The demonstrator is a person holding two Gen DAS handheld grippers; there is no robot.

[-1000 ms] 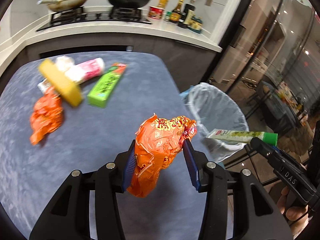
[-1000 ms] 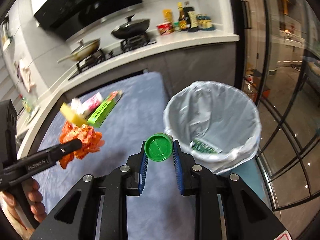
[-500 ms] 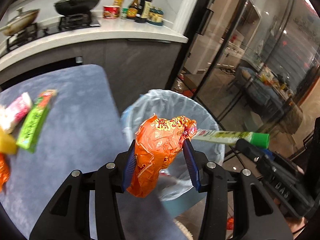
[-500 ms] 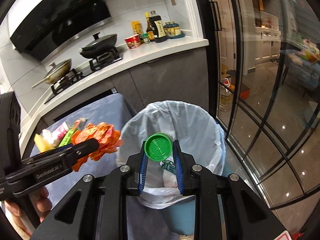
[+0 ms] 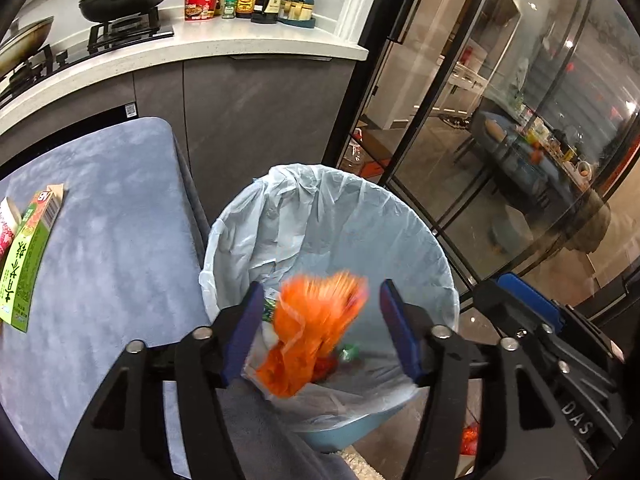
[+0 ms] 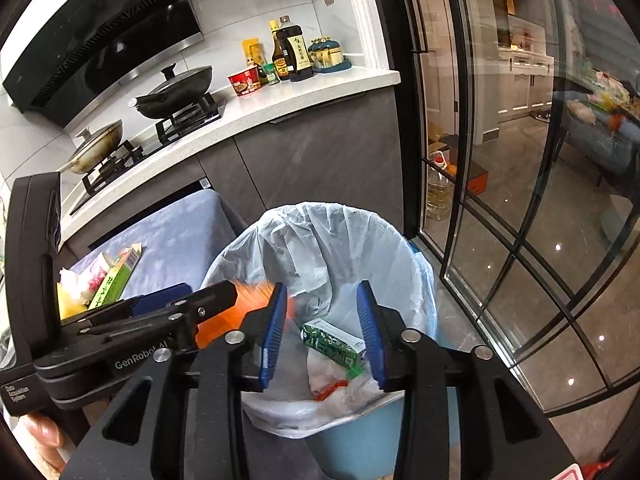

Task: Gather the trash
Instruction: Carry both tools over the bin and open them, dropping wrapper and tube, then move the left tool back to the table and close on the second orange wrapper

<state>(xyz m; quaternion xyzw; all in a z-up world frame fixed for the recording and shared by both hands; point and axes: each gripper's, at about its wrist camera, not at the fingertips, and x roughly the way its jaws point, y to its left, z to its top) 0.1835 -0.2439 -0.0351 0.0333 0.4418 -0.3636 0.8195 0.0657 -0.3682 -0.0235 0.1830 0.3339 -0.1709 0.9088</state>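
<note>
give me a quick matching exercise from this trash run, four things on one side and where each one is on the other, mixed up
Things:
1. orange wrapper
2. green carton
3. black wok
4. red cup

Places:
a. on the stove burner
b. lying on the blue-grey table
c. blurred between the open fingers of the left gripper, over the lined bin
d. on the white counter beside the sauce bottles

Pairs: 1-c, 2-b, 3-a, 4-d
</note>
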